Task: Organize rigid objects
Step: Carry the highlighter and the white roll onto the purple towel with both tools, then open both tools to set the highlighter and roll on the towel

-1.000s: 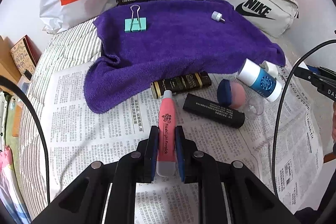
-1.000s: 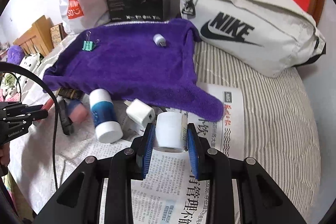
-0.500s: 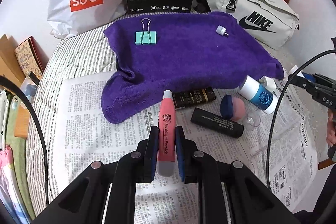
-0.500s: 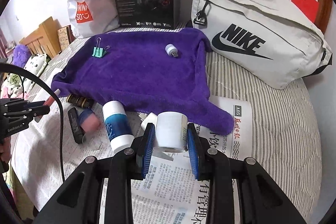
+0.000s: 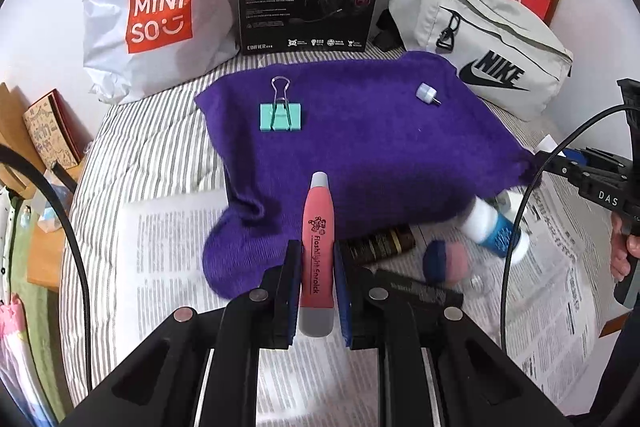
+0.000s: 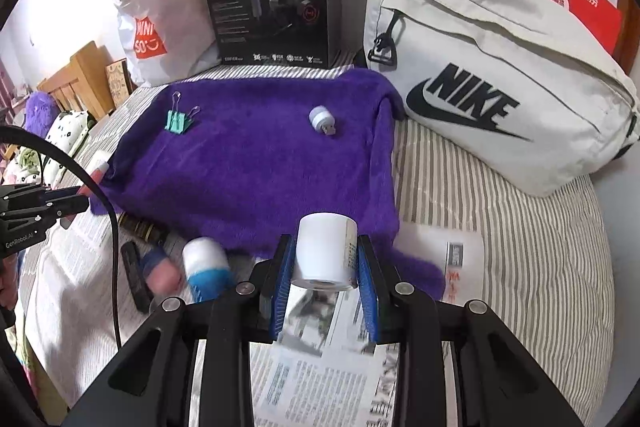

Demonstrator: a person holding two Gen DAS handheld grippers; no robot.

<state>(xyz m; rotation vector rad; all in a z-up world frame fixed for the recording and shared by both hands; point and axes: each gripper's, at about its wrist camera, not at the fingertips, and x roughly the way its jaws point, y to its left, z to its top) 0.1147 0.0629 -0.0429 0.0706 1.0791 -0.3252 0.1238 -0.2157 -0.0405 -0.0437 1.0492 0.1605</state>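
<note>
Here, pink flashlight (image 5: 317, 251) in left claw (image 5: 317, 291), above purple towel (image 5: 360, 147).

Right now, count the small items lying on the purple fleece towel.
2 on the purple fleece towel: a teal metal binder clip near its far left corner, and a small white USB plug near its far right. Folds may hide others.

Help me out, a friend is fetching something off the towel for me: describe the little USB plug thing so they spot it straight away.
Find the purple towel spread on the striped bed, in front of the Nike bag. Near its corner by the bag lies the USB plug, a small white round cap with a short metal connector. Its only neighbour on the towel is a green binder clip, far across.
</note>
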